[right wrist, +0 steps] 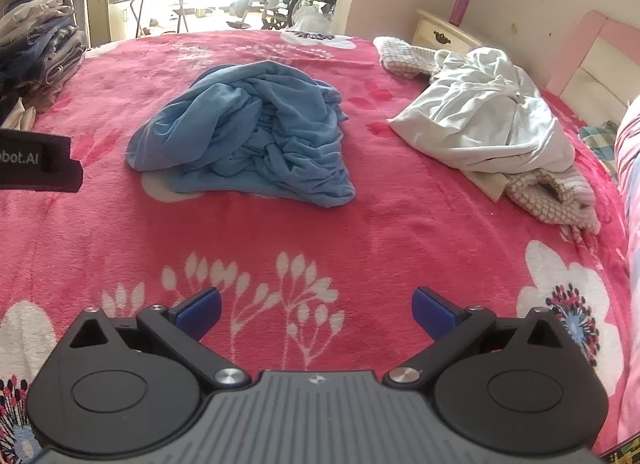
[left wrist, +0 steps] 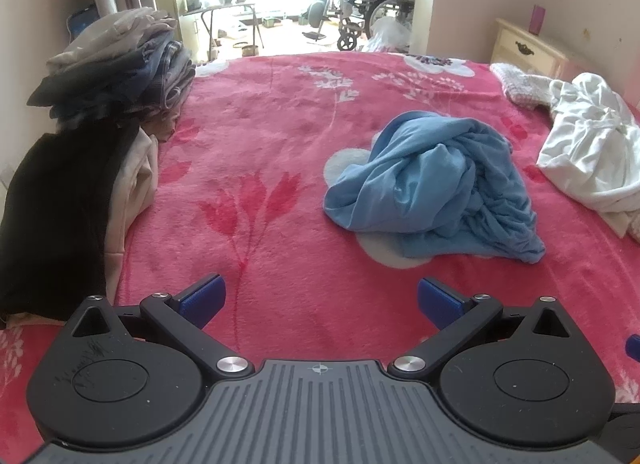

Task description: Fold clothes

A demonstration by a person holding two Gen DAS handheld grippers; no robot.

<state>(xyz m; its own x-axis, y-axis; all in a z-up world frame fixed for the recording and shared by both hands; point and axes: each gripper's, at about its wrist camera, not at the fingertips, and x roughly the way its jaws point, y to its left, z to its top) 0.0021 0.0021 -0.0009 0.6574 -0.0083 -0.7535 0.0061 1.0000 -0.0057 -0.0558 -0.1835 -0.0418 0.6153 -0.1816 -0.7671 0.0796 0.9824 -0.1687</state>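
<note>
Garments folded: a stack [left wrist: 120, 64] of grey, blue and checked pieces stands at the left edge of the bed [left wrist: 280, 136], with a black piece [left wrist: 52, 224] and a cream piece [left wrist: 134, 192] laid flat just in front of it. How they came to be folded cannot be told.

Garments not folded:
- Blue garment [left wrist: 436, 188], mid-bed, ahead of both claws. Crumpled into a rounded heap, heavily creased and twisted on its right side, one flat edge trailing toward the near side. Thin, soft knit by the look of it; neither sleeves nor collar can be made out.
- White garment [right wrist: 492, 116], right side of the bed, well apart from the blue one. Bunched and knotted-looking.
- Pink-and-white checked knit [right wrist: 552, 196], partly under the white garment, showing at its near and far ends.

Progress, as judged: part of the laundry lies folded, at least three pieces remain loose. The blue heap sits nearest the middle and would need spreading flat before any fold.

Left claw [left wrist: 320, 300]: fingers spread wide, holding nothing, low over the pink floral blanket near its front edge.
Right claw [right wrist: 316, 306]: likewise spread and empty, over the blanket, the blue heap ahead and slightly left.
</note>
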